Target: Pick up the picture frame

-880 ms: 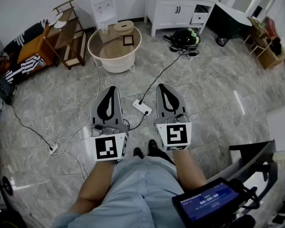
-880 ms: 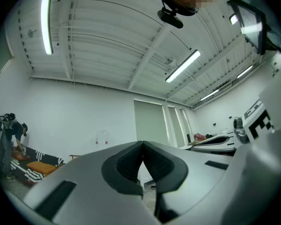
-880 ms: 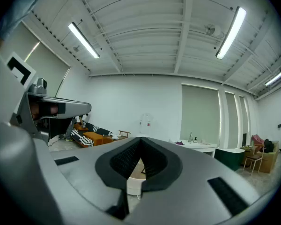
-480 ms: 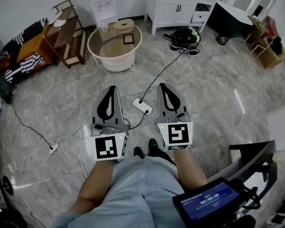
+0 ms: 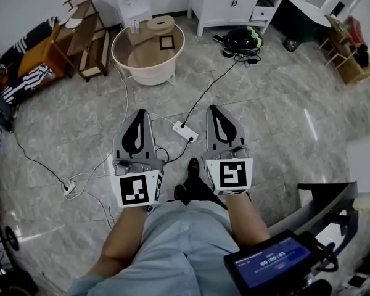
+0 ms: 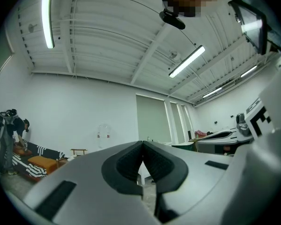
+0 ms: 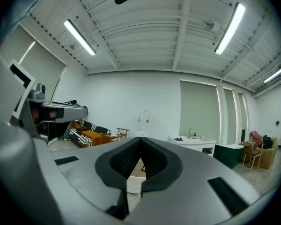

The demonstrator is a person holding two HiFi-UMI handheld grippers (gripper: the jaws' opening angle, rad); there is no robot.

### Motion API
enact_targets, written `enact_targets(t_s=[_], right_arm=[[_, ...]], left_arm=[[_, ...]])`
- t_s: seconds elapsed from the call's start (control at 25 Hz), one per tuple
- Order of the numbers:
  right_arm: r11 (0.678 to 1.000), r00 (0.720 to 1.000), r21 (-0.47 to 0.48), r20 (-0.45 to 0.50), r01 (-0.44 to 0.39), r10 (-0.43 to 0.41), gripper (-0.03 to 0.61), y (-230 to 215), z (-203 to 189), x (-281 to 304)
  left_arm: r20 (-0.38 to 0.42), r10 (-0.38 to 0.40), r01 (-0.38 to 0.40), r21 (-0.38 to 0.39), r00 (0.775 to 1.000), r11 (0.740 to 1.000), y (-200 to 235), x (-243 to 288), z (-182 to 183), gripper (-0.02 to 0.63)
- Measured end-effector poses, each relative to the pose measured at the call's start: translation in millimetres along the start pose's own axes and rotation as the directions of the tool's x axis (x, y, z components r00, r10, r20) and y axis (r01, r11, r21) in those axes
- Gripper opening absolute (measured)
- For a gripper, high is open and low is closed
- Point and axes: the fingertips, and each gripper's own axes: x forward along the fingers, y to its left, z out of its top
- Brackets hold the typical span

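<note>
On the round cream counter [image 5: 149,76] far off, the dark square picture frame [image 5: 166,42] is seen, while the left gripper [image 5: 140,113] and right gripper [image 5: 215,108] are held near, ribbed fingers pressed together, empty.

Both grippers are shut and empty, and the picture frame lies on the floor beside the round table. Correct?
Not quite. The head view shows the picture frame lying on top of the round table, not on the floor. The left gripper and right gripper are indeed shut and empty.
</note>
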Motion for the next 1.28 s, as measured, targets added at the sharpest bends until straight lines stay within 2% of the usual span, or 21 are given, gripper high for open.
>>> enact_targets(t_s=[0.28,0.6,0.8,1.0,1.28], right_arm=[[0.999,0.998,0.034,-0.057,0.001,0.001,0.014,-18.1,-25.3,52.4],[0.997,0.998,0.078,-0.06,-0.005,0.01,0.014,-76.5,-49.7,167.9],[0.995,0.998,0.088,-0.039,-0.041,0.044,0.014,-106.9,-43.4,228.4],[0.995,0.998,0.085,0.002,-0.061,0.061,0.014,-130.8,-25.0,262.8],[0.994,0.996,0.069,0.016,-0.083,0.082,0.014,-129.1,-16.3,304.9]], left_arm=[[-0.068,-0.002,0.002,-0.002,0.998,1.0,9.7,49.2,-27.9,0.011],[-0.085,0.027,-0.023,0.052,0.996,0.998,32.6,157.3,-51.1,0.011],[-0.059,0.06,-0.054,0.092,0.996,0.994,38.7,216.0,-37.3,0.011],[-0.015,0.095,-0.092,0.117,0.995,0.989,44.9,245.2,-17.4,0.011],[-0.01,0.133,-0.132,0.106,0.991,0.986,73.3,271.4,-19.8,0.011]])
